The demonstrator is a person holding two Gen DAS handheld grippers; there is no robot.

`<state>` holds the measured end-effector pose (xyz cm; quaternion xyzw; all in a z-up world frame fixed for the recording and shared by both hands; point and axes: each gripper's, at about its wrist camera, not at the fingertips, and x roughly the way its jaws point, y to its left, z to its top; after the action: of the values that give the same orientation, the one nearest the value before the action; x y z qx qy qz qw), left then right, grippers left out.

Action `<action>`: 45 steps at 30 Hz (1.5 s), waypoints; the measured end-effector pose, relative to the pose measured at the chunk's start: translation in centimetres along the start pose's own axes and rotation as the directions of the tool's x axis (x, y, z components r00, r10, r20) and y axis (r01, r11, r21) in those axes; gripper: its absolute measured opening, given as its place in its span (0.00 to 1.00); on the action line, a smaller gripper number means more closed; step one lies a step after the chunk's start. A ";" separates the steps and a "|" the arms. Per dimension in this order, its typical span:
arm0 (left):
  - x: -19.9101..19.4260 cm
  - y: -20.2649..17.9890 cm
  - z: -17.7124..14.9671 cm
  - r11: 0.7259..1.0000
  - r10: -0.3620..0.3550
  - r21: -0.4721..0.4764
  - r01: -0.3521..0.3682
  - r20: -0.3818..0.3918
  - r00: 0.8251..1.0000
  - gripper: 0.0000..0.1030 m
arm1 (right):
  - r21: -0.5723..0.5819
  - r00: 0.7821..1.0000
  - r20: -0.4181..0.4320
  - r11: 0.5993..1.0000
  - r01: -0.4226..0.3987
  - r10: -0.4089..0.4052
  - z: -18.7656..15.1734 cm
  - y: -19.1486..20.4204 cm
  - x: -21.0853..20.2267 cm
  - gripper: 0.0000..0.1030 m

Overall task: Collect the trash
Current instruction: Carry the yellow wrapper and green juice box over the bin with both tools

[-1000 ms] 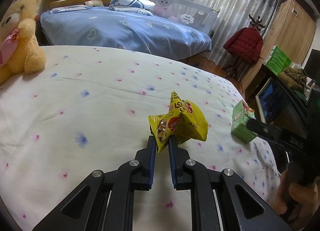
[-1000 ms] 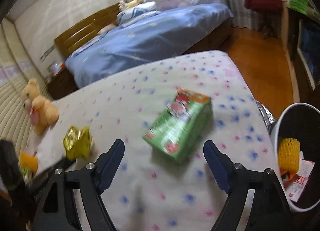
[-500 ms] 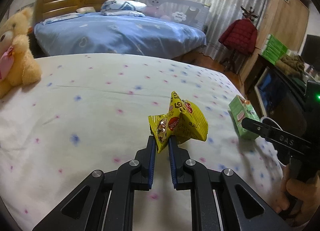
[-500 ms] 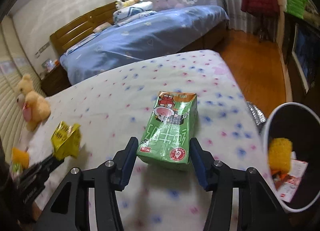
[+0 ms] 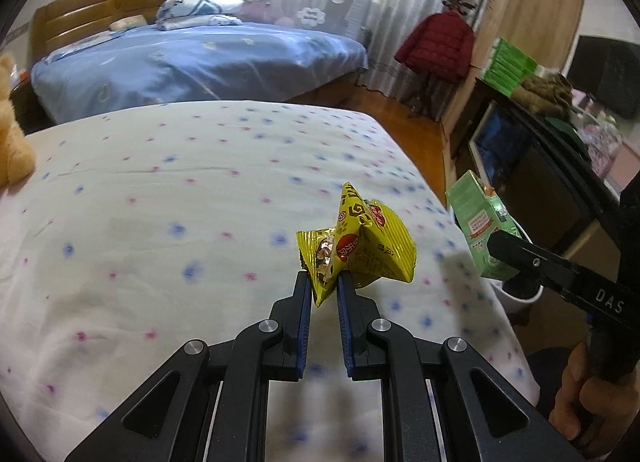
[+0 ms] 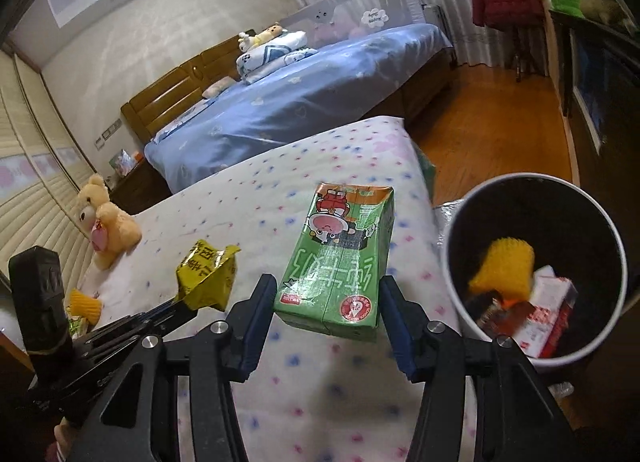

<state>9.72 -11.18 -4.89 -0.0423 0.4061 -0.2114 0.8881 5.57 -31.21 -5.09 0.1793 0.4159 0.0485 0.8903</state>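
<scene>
The left gripper point(image 5: 324, 282) is nearly closed, its blue pads pinching the lower corner of a yellow wrapper point(image 5: 360, 246). The wrapper is crumpled foil film, glossy, folded into a rough pyramid, printed with red round logos and dark script; a silvery inner face shows at the torn edge. It hangs clear above the bed point(image 5: 160, 221).

The right gripper point(image 6: 326, 302) stands about half open, its jaws having just closed in, and its blue pads press the two long sides of a green carton point(image 6: 340, 262). The carton is a rectangular drink box of coated card, smooth and slightly dented, with a cartoon figure near the top, white script down the front and a red round seal near the bottom. It is lifted off the bed, near the mattress edge and beside the bin point(image 6: 616, 246).

The bed cover is white cloth, lightly creased, dotted with blue and pink flowers. The bin is a round tub with a white rim and a dark lining; in it lie a yellow foam net point(image 6: 504, 266) and a red-and-white packet point(image 6: 548, 314). A plush teddy point(image 6: 106, 221) sits at the far side of the bed.
</scene>
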 end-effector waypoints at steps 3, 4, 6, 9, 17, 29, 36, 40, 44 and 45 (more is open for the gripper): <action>-0.1 -1.5 -0.1 1.000 -0.004 0.023 0.004 -0.006 1.000 0.12 | 0.019 1.000 0.015 1.000 -0.011 0.011 -0.4 -1.1 -1.1 0.51; -0.1 -2.1 -0.1 1.000 -0.005 0.031 0.006 -0.008 1.000 0.12 | 0.022 1.000 0.020 1.000 -0.013 0.012 -0.5 -1.5 -1.4 0.51; 0.0 -3.0 -0.1 0.999 -0.008 0.049 0.008 -0.012 1.000 0.12 | 0.036 1.000 0.028 0.999 -0.012 0.011 -0.7 -2.3 -2.0 0.51; 0.3 -4.2 -0.1 0.997 -0.009 0.072 0.010 -0.015 1.000 0.12 | 0.049 0.999 0.037 0.999 -0.008 0.006 -0.9 -3.3 -2.7 0.52; 0.8 -7.7 -0.3 0.991 -0.017 0.136 0.019 -0.021 1.000 0.12 | 0.086 0.998 0.068 0.996 0.014 -0.020 -1.0 -6.1 -4.4 0.52; 2.3 -11.3 0.1 0.980 -0.031 0.196 0.039 -0.040 0.999 0.12 | 0.132 0.995 0.090 0.991 0.038 -0.050 -1.3 -9.2 -5.9 0.51; 3.2 -12.4 0.4 0.977 -0.034 0.210 0.044 -0.052 0.998 0.12 | 0.154 0.994 0.095 0.987 0.044 -0.059 -1.3 -10.3 -6.1 0.51; 3.5 -13.0 0.6 0.974 -0.034 0.223 0.045 -0.051 0.998 0.12 | 0.165 0.993 0.094 0.985 0.051 -0.067 -1.3 -10.5 -6.0 0.51; 3.7 -13.5 0.8 0.972 -0.037 0.228 0.048 -0.051 0.998 0.12 | 0.171 0.993 0.093 0.984 0.055 -0.072 -1.3 -11.0 -6.1 0.51; 3.8 -13.5 0.8 0.972 -0.038 0.230 0.048 -0.050 0.998 0.12 | 0.172 0.993 0.093 0.983 0.056 -0.073 -1.4 -11.1 -6.2 0.51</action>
<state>7.92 -25.10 -3.66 0.0572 0.3979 -0.2772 0.8727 -0.16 -42.65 -5.44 0.2428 0.3797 -0.0248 0.8923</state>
